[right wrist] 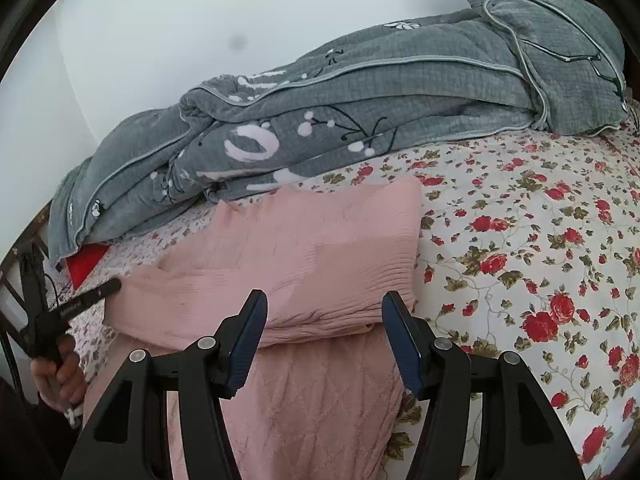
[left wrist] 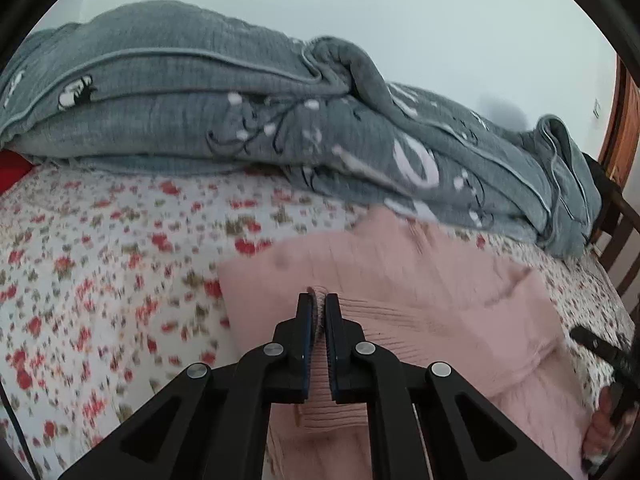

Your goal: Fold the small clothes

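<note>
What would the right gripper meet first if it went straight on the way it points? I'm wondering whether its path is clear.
Probably the pink garment: its folded edge lies right ahead of the open right gripper, between the fingers' line. The grey quilt lies well beyond it. Depth is hard to judge.

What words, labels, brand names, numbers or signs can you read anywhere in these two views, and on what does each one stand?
No text can be read in either view.
Left gripper: small pale lettering along its side in the right wrist view, too small and blurred to read.
Grey quilt: only white flower and ring patterns, no letters.
Pink sweater and floral bedsheet: no label or print showing.
</note>
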### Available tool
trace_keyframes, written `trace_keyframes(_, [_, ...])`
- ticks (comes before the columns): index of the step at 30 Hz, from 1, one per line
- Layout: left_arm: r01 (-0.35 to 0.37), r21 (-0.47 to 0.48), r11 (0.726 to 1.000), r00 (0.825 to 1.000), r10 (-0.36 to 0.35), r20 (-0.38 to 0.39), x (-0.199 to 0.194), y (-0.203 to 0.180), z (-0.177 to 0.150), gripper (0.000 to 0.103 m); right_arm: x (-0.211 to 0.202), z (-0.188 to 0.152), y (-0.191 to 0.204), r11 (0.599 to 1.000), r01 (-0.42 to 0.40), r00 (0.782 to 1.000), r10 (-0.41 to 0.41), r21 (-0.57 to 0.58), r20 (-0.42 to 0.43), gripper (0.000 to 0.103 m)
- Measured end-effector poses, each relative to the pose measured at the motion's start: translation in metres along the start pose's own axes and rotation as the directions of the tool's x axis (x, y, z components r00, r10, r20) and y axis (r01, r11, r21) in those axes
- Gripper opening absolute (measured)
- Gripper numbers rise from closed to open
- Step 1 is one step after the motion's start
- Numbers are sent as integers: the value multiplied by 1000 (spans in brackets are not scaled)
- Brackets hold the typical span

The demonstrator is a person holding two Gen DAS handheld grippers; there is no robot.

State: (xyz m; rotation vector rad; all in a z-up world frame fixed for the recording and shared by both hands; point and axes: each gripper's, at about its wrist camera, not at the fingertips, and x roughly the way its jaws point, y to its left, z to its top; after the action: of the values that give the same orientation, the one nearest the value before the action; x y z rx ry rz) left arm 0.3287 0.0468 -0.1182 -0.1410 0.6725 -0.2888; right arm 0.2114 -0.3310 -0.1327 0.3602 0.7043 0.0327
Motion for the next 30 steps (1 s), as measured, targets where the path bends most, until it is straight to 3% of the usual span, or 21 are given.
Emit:
trace_keyframes(5, [-25, 3, 1000, 1000, 25, -10, 14, -1, 8, 7, 3, 0, -1, 1000, 16, 1000, -15, 12, -11, 59])
trace_keyframes(10, [-110, 48, 993, 990, 114, -80, 32, -1, -11, 10, 19, 0, -8, 996, 83, 993, -79, 37, -82, 59])
trace_keyframes(13, [-136, 29, 990, 987, 138, -83, 31, 3, -11, 29, 33, 0, -14, 991, 117, 984, -107, 60, -141, 58])
trace_keyframes(15, [-132, 26, 991, 986, 134, -100, 31, 4, -14, 53, 34, -1, -11, 989, 141, 981, -135, 40, -141, 57])
trace_keyframes(18, [-132, 32, 991, 982, 135, -130, 31, 3, -22, 56, 33, -2, -2, 984, 176, 975, -175, -8, -138, 57])
trace_keyframes(22, [-117, 52, 992, 983, 124, -137, 13, 2, -38, 57, 18, -1, -14, 992, 116, 986, -109, 52, -127, 57])
trace_keyframes(26, [-122, 84, 989, 985, 131, -116, -18, 1, -51, 58, -23, -10, -11, 988, 154, 986, -152, 16, -63, 57])
trace_keyframes(30, [-104, 57, 993, 983, 112, -149, -44, 3, -71, 58, -64, -29, 1, 982, 180, 983, -182, -52, -36, 58])
